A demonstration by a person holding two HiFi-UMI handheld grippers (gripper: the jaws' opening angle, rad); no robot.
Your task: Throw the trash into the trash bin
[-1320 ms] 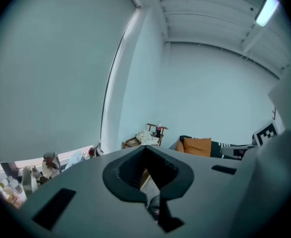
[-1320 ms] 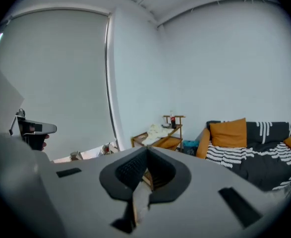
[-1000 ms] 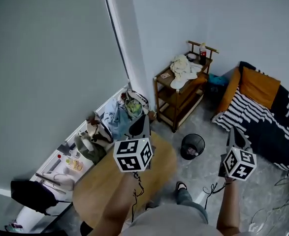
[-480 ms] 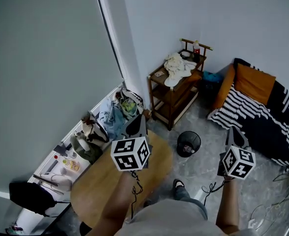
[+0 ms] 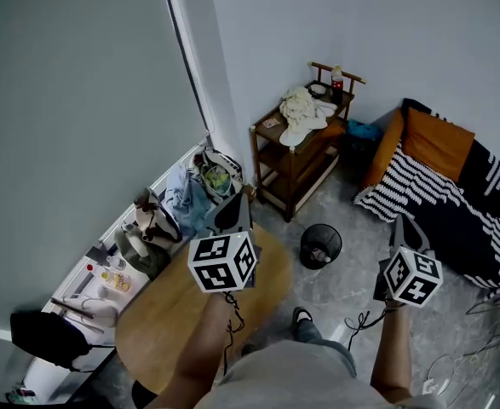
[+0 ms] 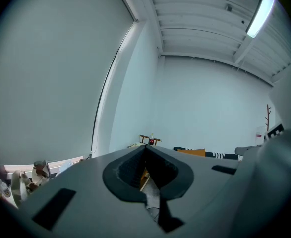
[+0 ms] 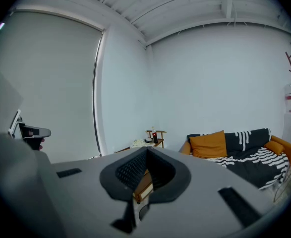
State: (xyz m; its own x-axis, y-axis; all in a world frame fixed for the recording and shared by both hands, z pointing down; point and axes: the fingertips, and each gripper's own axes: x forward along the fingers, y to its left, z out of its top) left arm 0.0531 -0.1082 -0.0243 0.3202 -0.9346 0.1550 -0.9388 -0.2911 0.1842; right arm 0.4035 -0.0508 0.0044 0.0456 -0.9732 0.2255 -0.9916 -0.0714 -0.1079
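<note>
Tongs first: both are squeezed closed with nothing in them. The left gripper [image 5: 243, 203] has its jaws tip to tip in its own view, and the right gripper [image 5: 400, 224] is the same, pads pressed together and empty. Both are held out in front of the person at about the same height, pointing into the room.

Taking the person's forward as 12 o'clock, the trash bin [image 5: 320, 245] is pretty much dead ahead at 12. It's a black mesh one standing upright on the grey floor, well apart from either gripper, with something small and pale lying in the bottom, though I can't tell what. The person's shoe [image 5: 302, 318] is just short of it.

A round wooden table [image 5: 173, 313] is at 10 o'clock, and the left gripper hangs over its far edge. Past the bin, still at 12, there's a wooden shelf unit [image 5: 292, 156] with a crumpled cloth [image 5: 299, 113] and a red bottle [image 5: 336, 79] on top. At 2 o'clock is a sofa [image 5: 488, 186] with an orange cushion [image 5: 437, 147] and a striped blanket [image 5: 420, 203]. The window ledge [image 5: 160, 228] at 11 is piled with bags and clutter.
</note>
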